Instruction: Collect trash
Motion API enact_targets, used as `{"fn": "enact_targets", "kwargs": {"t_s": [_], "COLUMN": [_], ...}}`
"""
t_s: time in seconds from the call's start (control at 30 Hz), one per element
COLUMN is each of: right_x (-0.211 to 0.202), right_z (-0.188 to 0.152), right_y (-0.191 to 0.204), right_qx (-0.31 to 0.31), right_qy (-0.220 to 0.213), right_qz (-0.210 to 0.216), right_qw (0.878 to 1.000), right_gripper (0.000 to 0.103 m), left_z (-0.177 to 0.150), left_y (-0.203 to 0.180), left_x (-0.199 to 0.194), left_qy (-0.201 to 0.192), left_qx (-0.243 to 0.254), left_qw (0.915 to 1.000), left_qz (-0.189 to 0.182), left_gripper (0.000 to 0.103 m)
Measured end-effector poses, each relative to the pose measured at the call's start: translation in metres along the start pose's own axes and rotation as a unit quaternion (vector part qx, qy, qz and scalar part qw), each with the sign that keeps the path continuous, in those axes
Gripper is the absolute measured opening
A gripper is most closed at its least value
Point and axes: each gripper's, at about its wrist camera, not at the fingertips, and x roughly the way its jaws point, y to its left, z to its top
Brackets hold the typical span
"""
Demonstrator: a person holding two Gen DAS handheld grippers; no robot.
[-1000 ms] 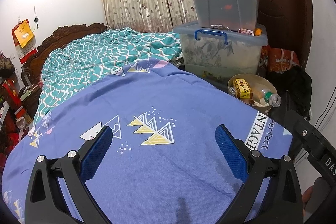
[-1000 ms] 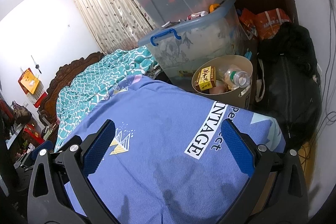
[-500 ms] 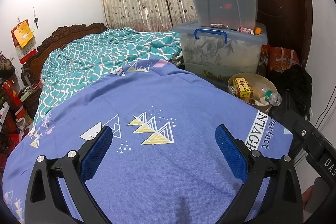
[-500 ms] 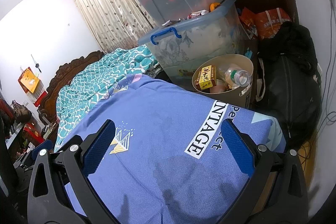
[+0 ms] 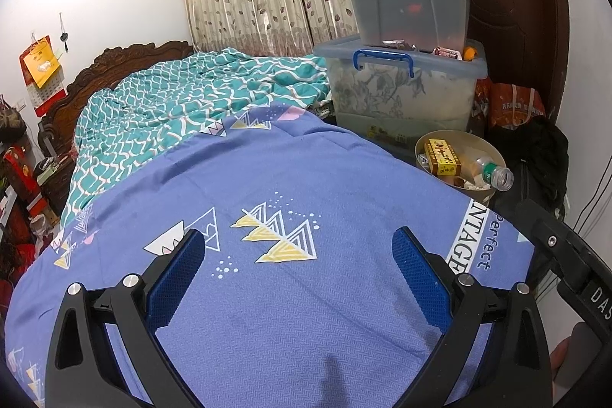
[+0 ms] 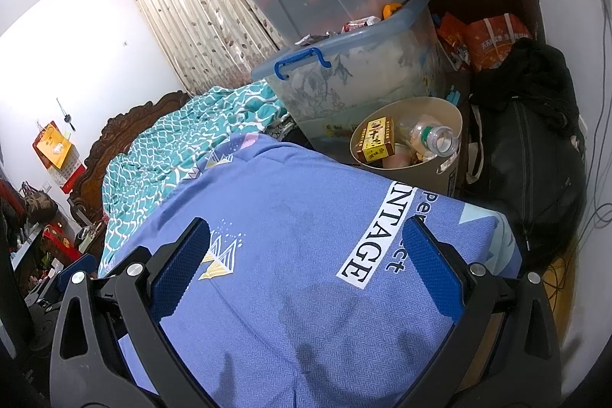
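Left gripper (image 5: 298,247): jaws apart, empty; blue bedsheet (image 5: 290,324) beneath
Right gripper (image 6: 306,243): jaws apart, empty
Bin (image 6: 436,174): right of centre, holding yellow box (image 6: 376,140), bottle (image 6: 434,138); storage tubs (image 6: 363,71) behind

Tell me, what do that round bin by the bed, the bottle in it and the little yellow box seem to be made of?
The bin looks like smooth matte beige plastic, with a thin even wall. The bottle seems clear plastic: see-through, uncapped, green neck ring. The yellow box looks like printed cardboard, with sharp folded edges and a slight sheen; I cannot be sure.
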Motion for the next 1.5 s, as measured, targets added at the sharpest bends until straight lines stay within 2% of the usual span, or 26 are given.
{"fn": "enact_targets", "kwargs": {"t_s": [1.5], "right_x": [0.0093], "right_z": [-0.0043], "right_y": [-0.0009], "right_qx": [-0.002], "right_qy": [0.008], "right_qz": [0.0], "right_qw": [1.0], "right_gripper": [0.1], "left_z": [-0.003], "left_y": [0.0055], "left_x": [0.0021], "left_qy": [0.005], "left_qx": [0.003], "left_qw": [1.0], "left_qz": [-0.004], "left_gripper": [0.094]}}
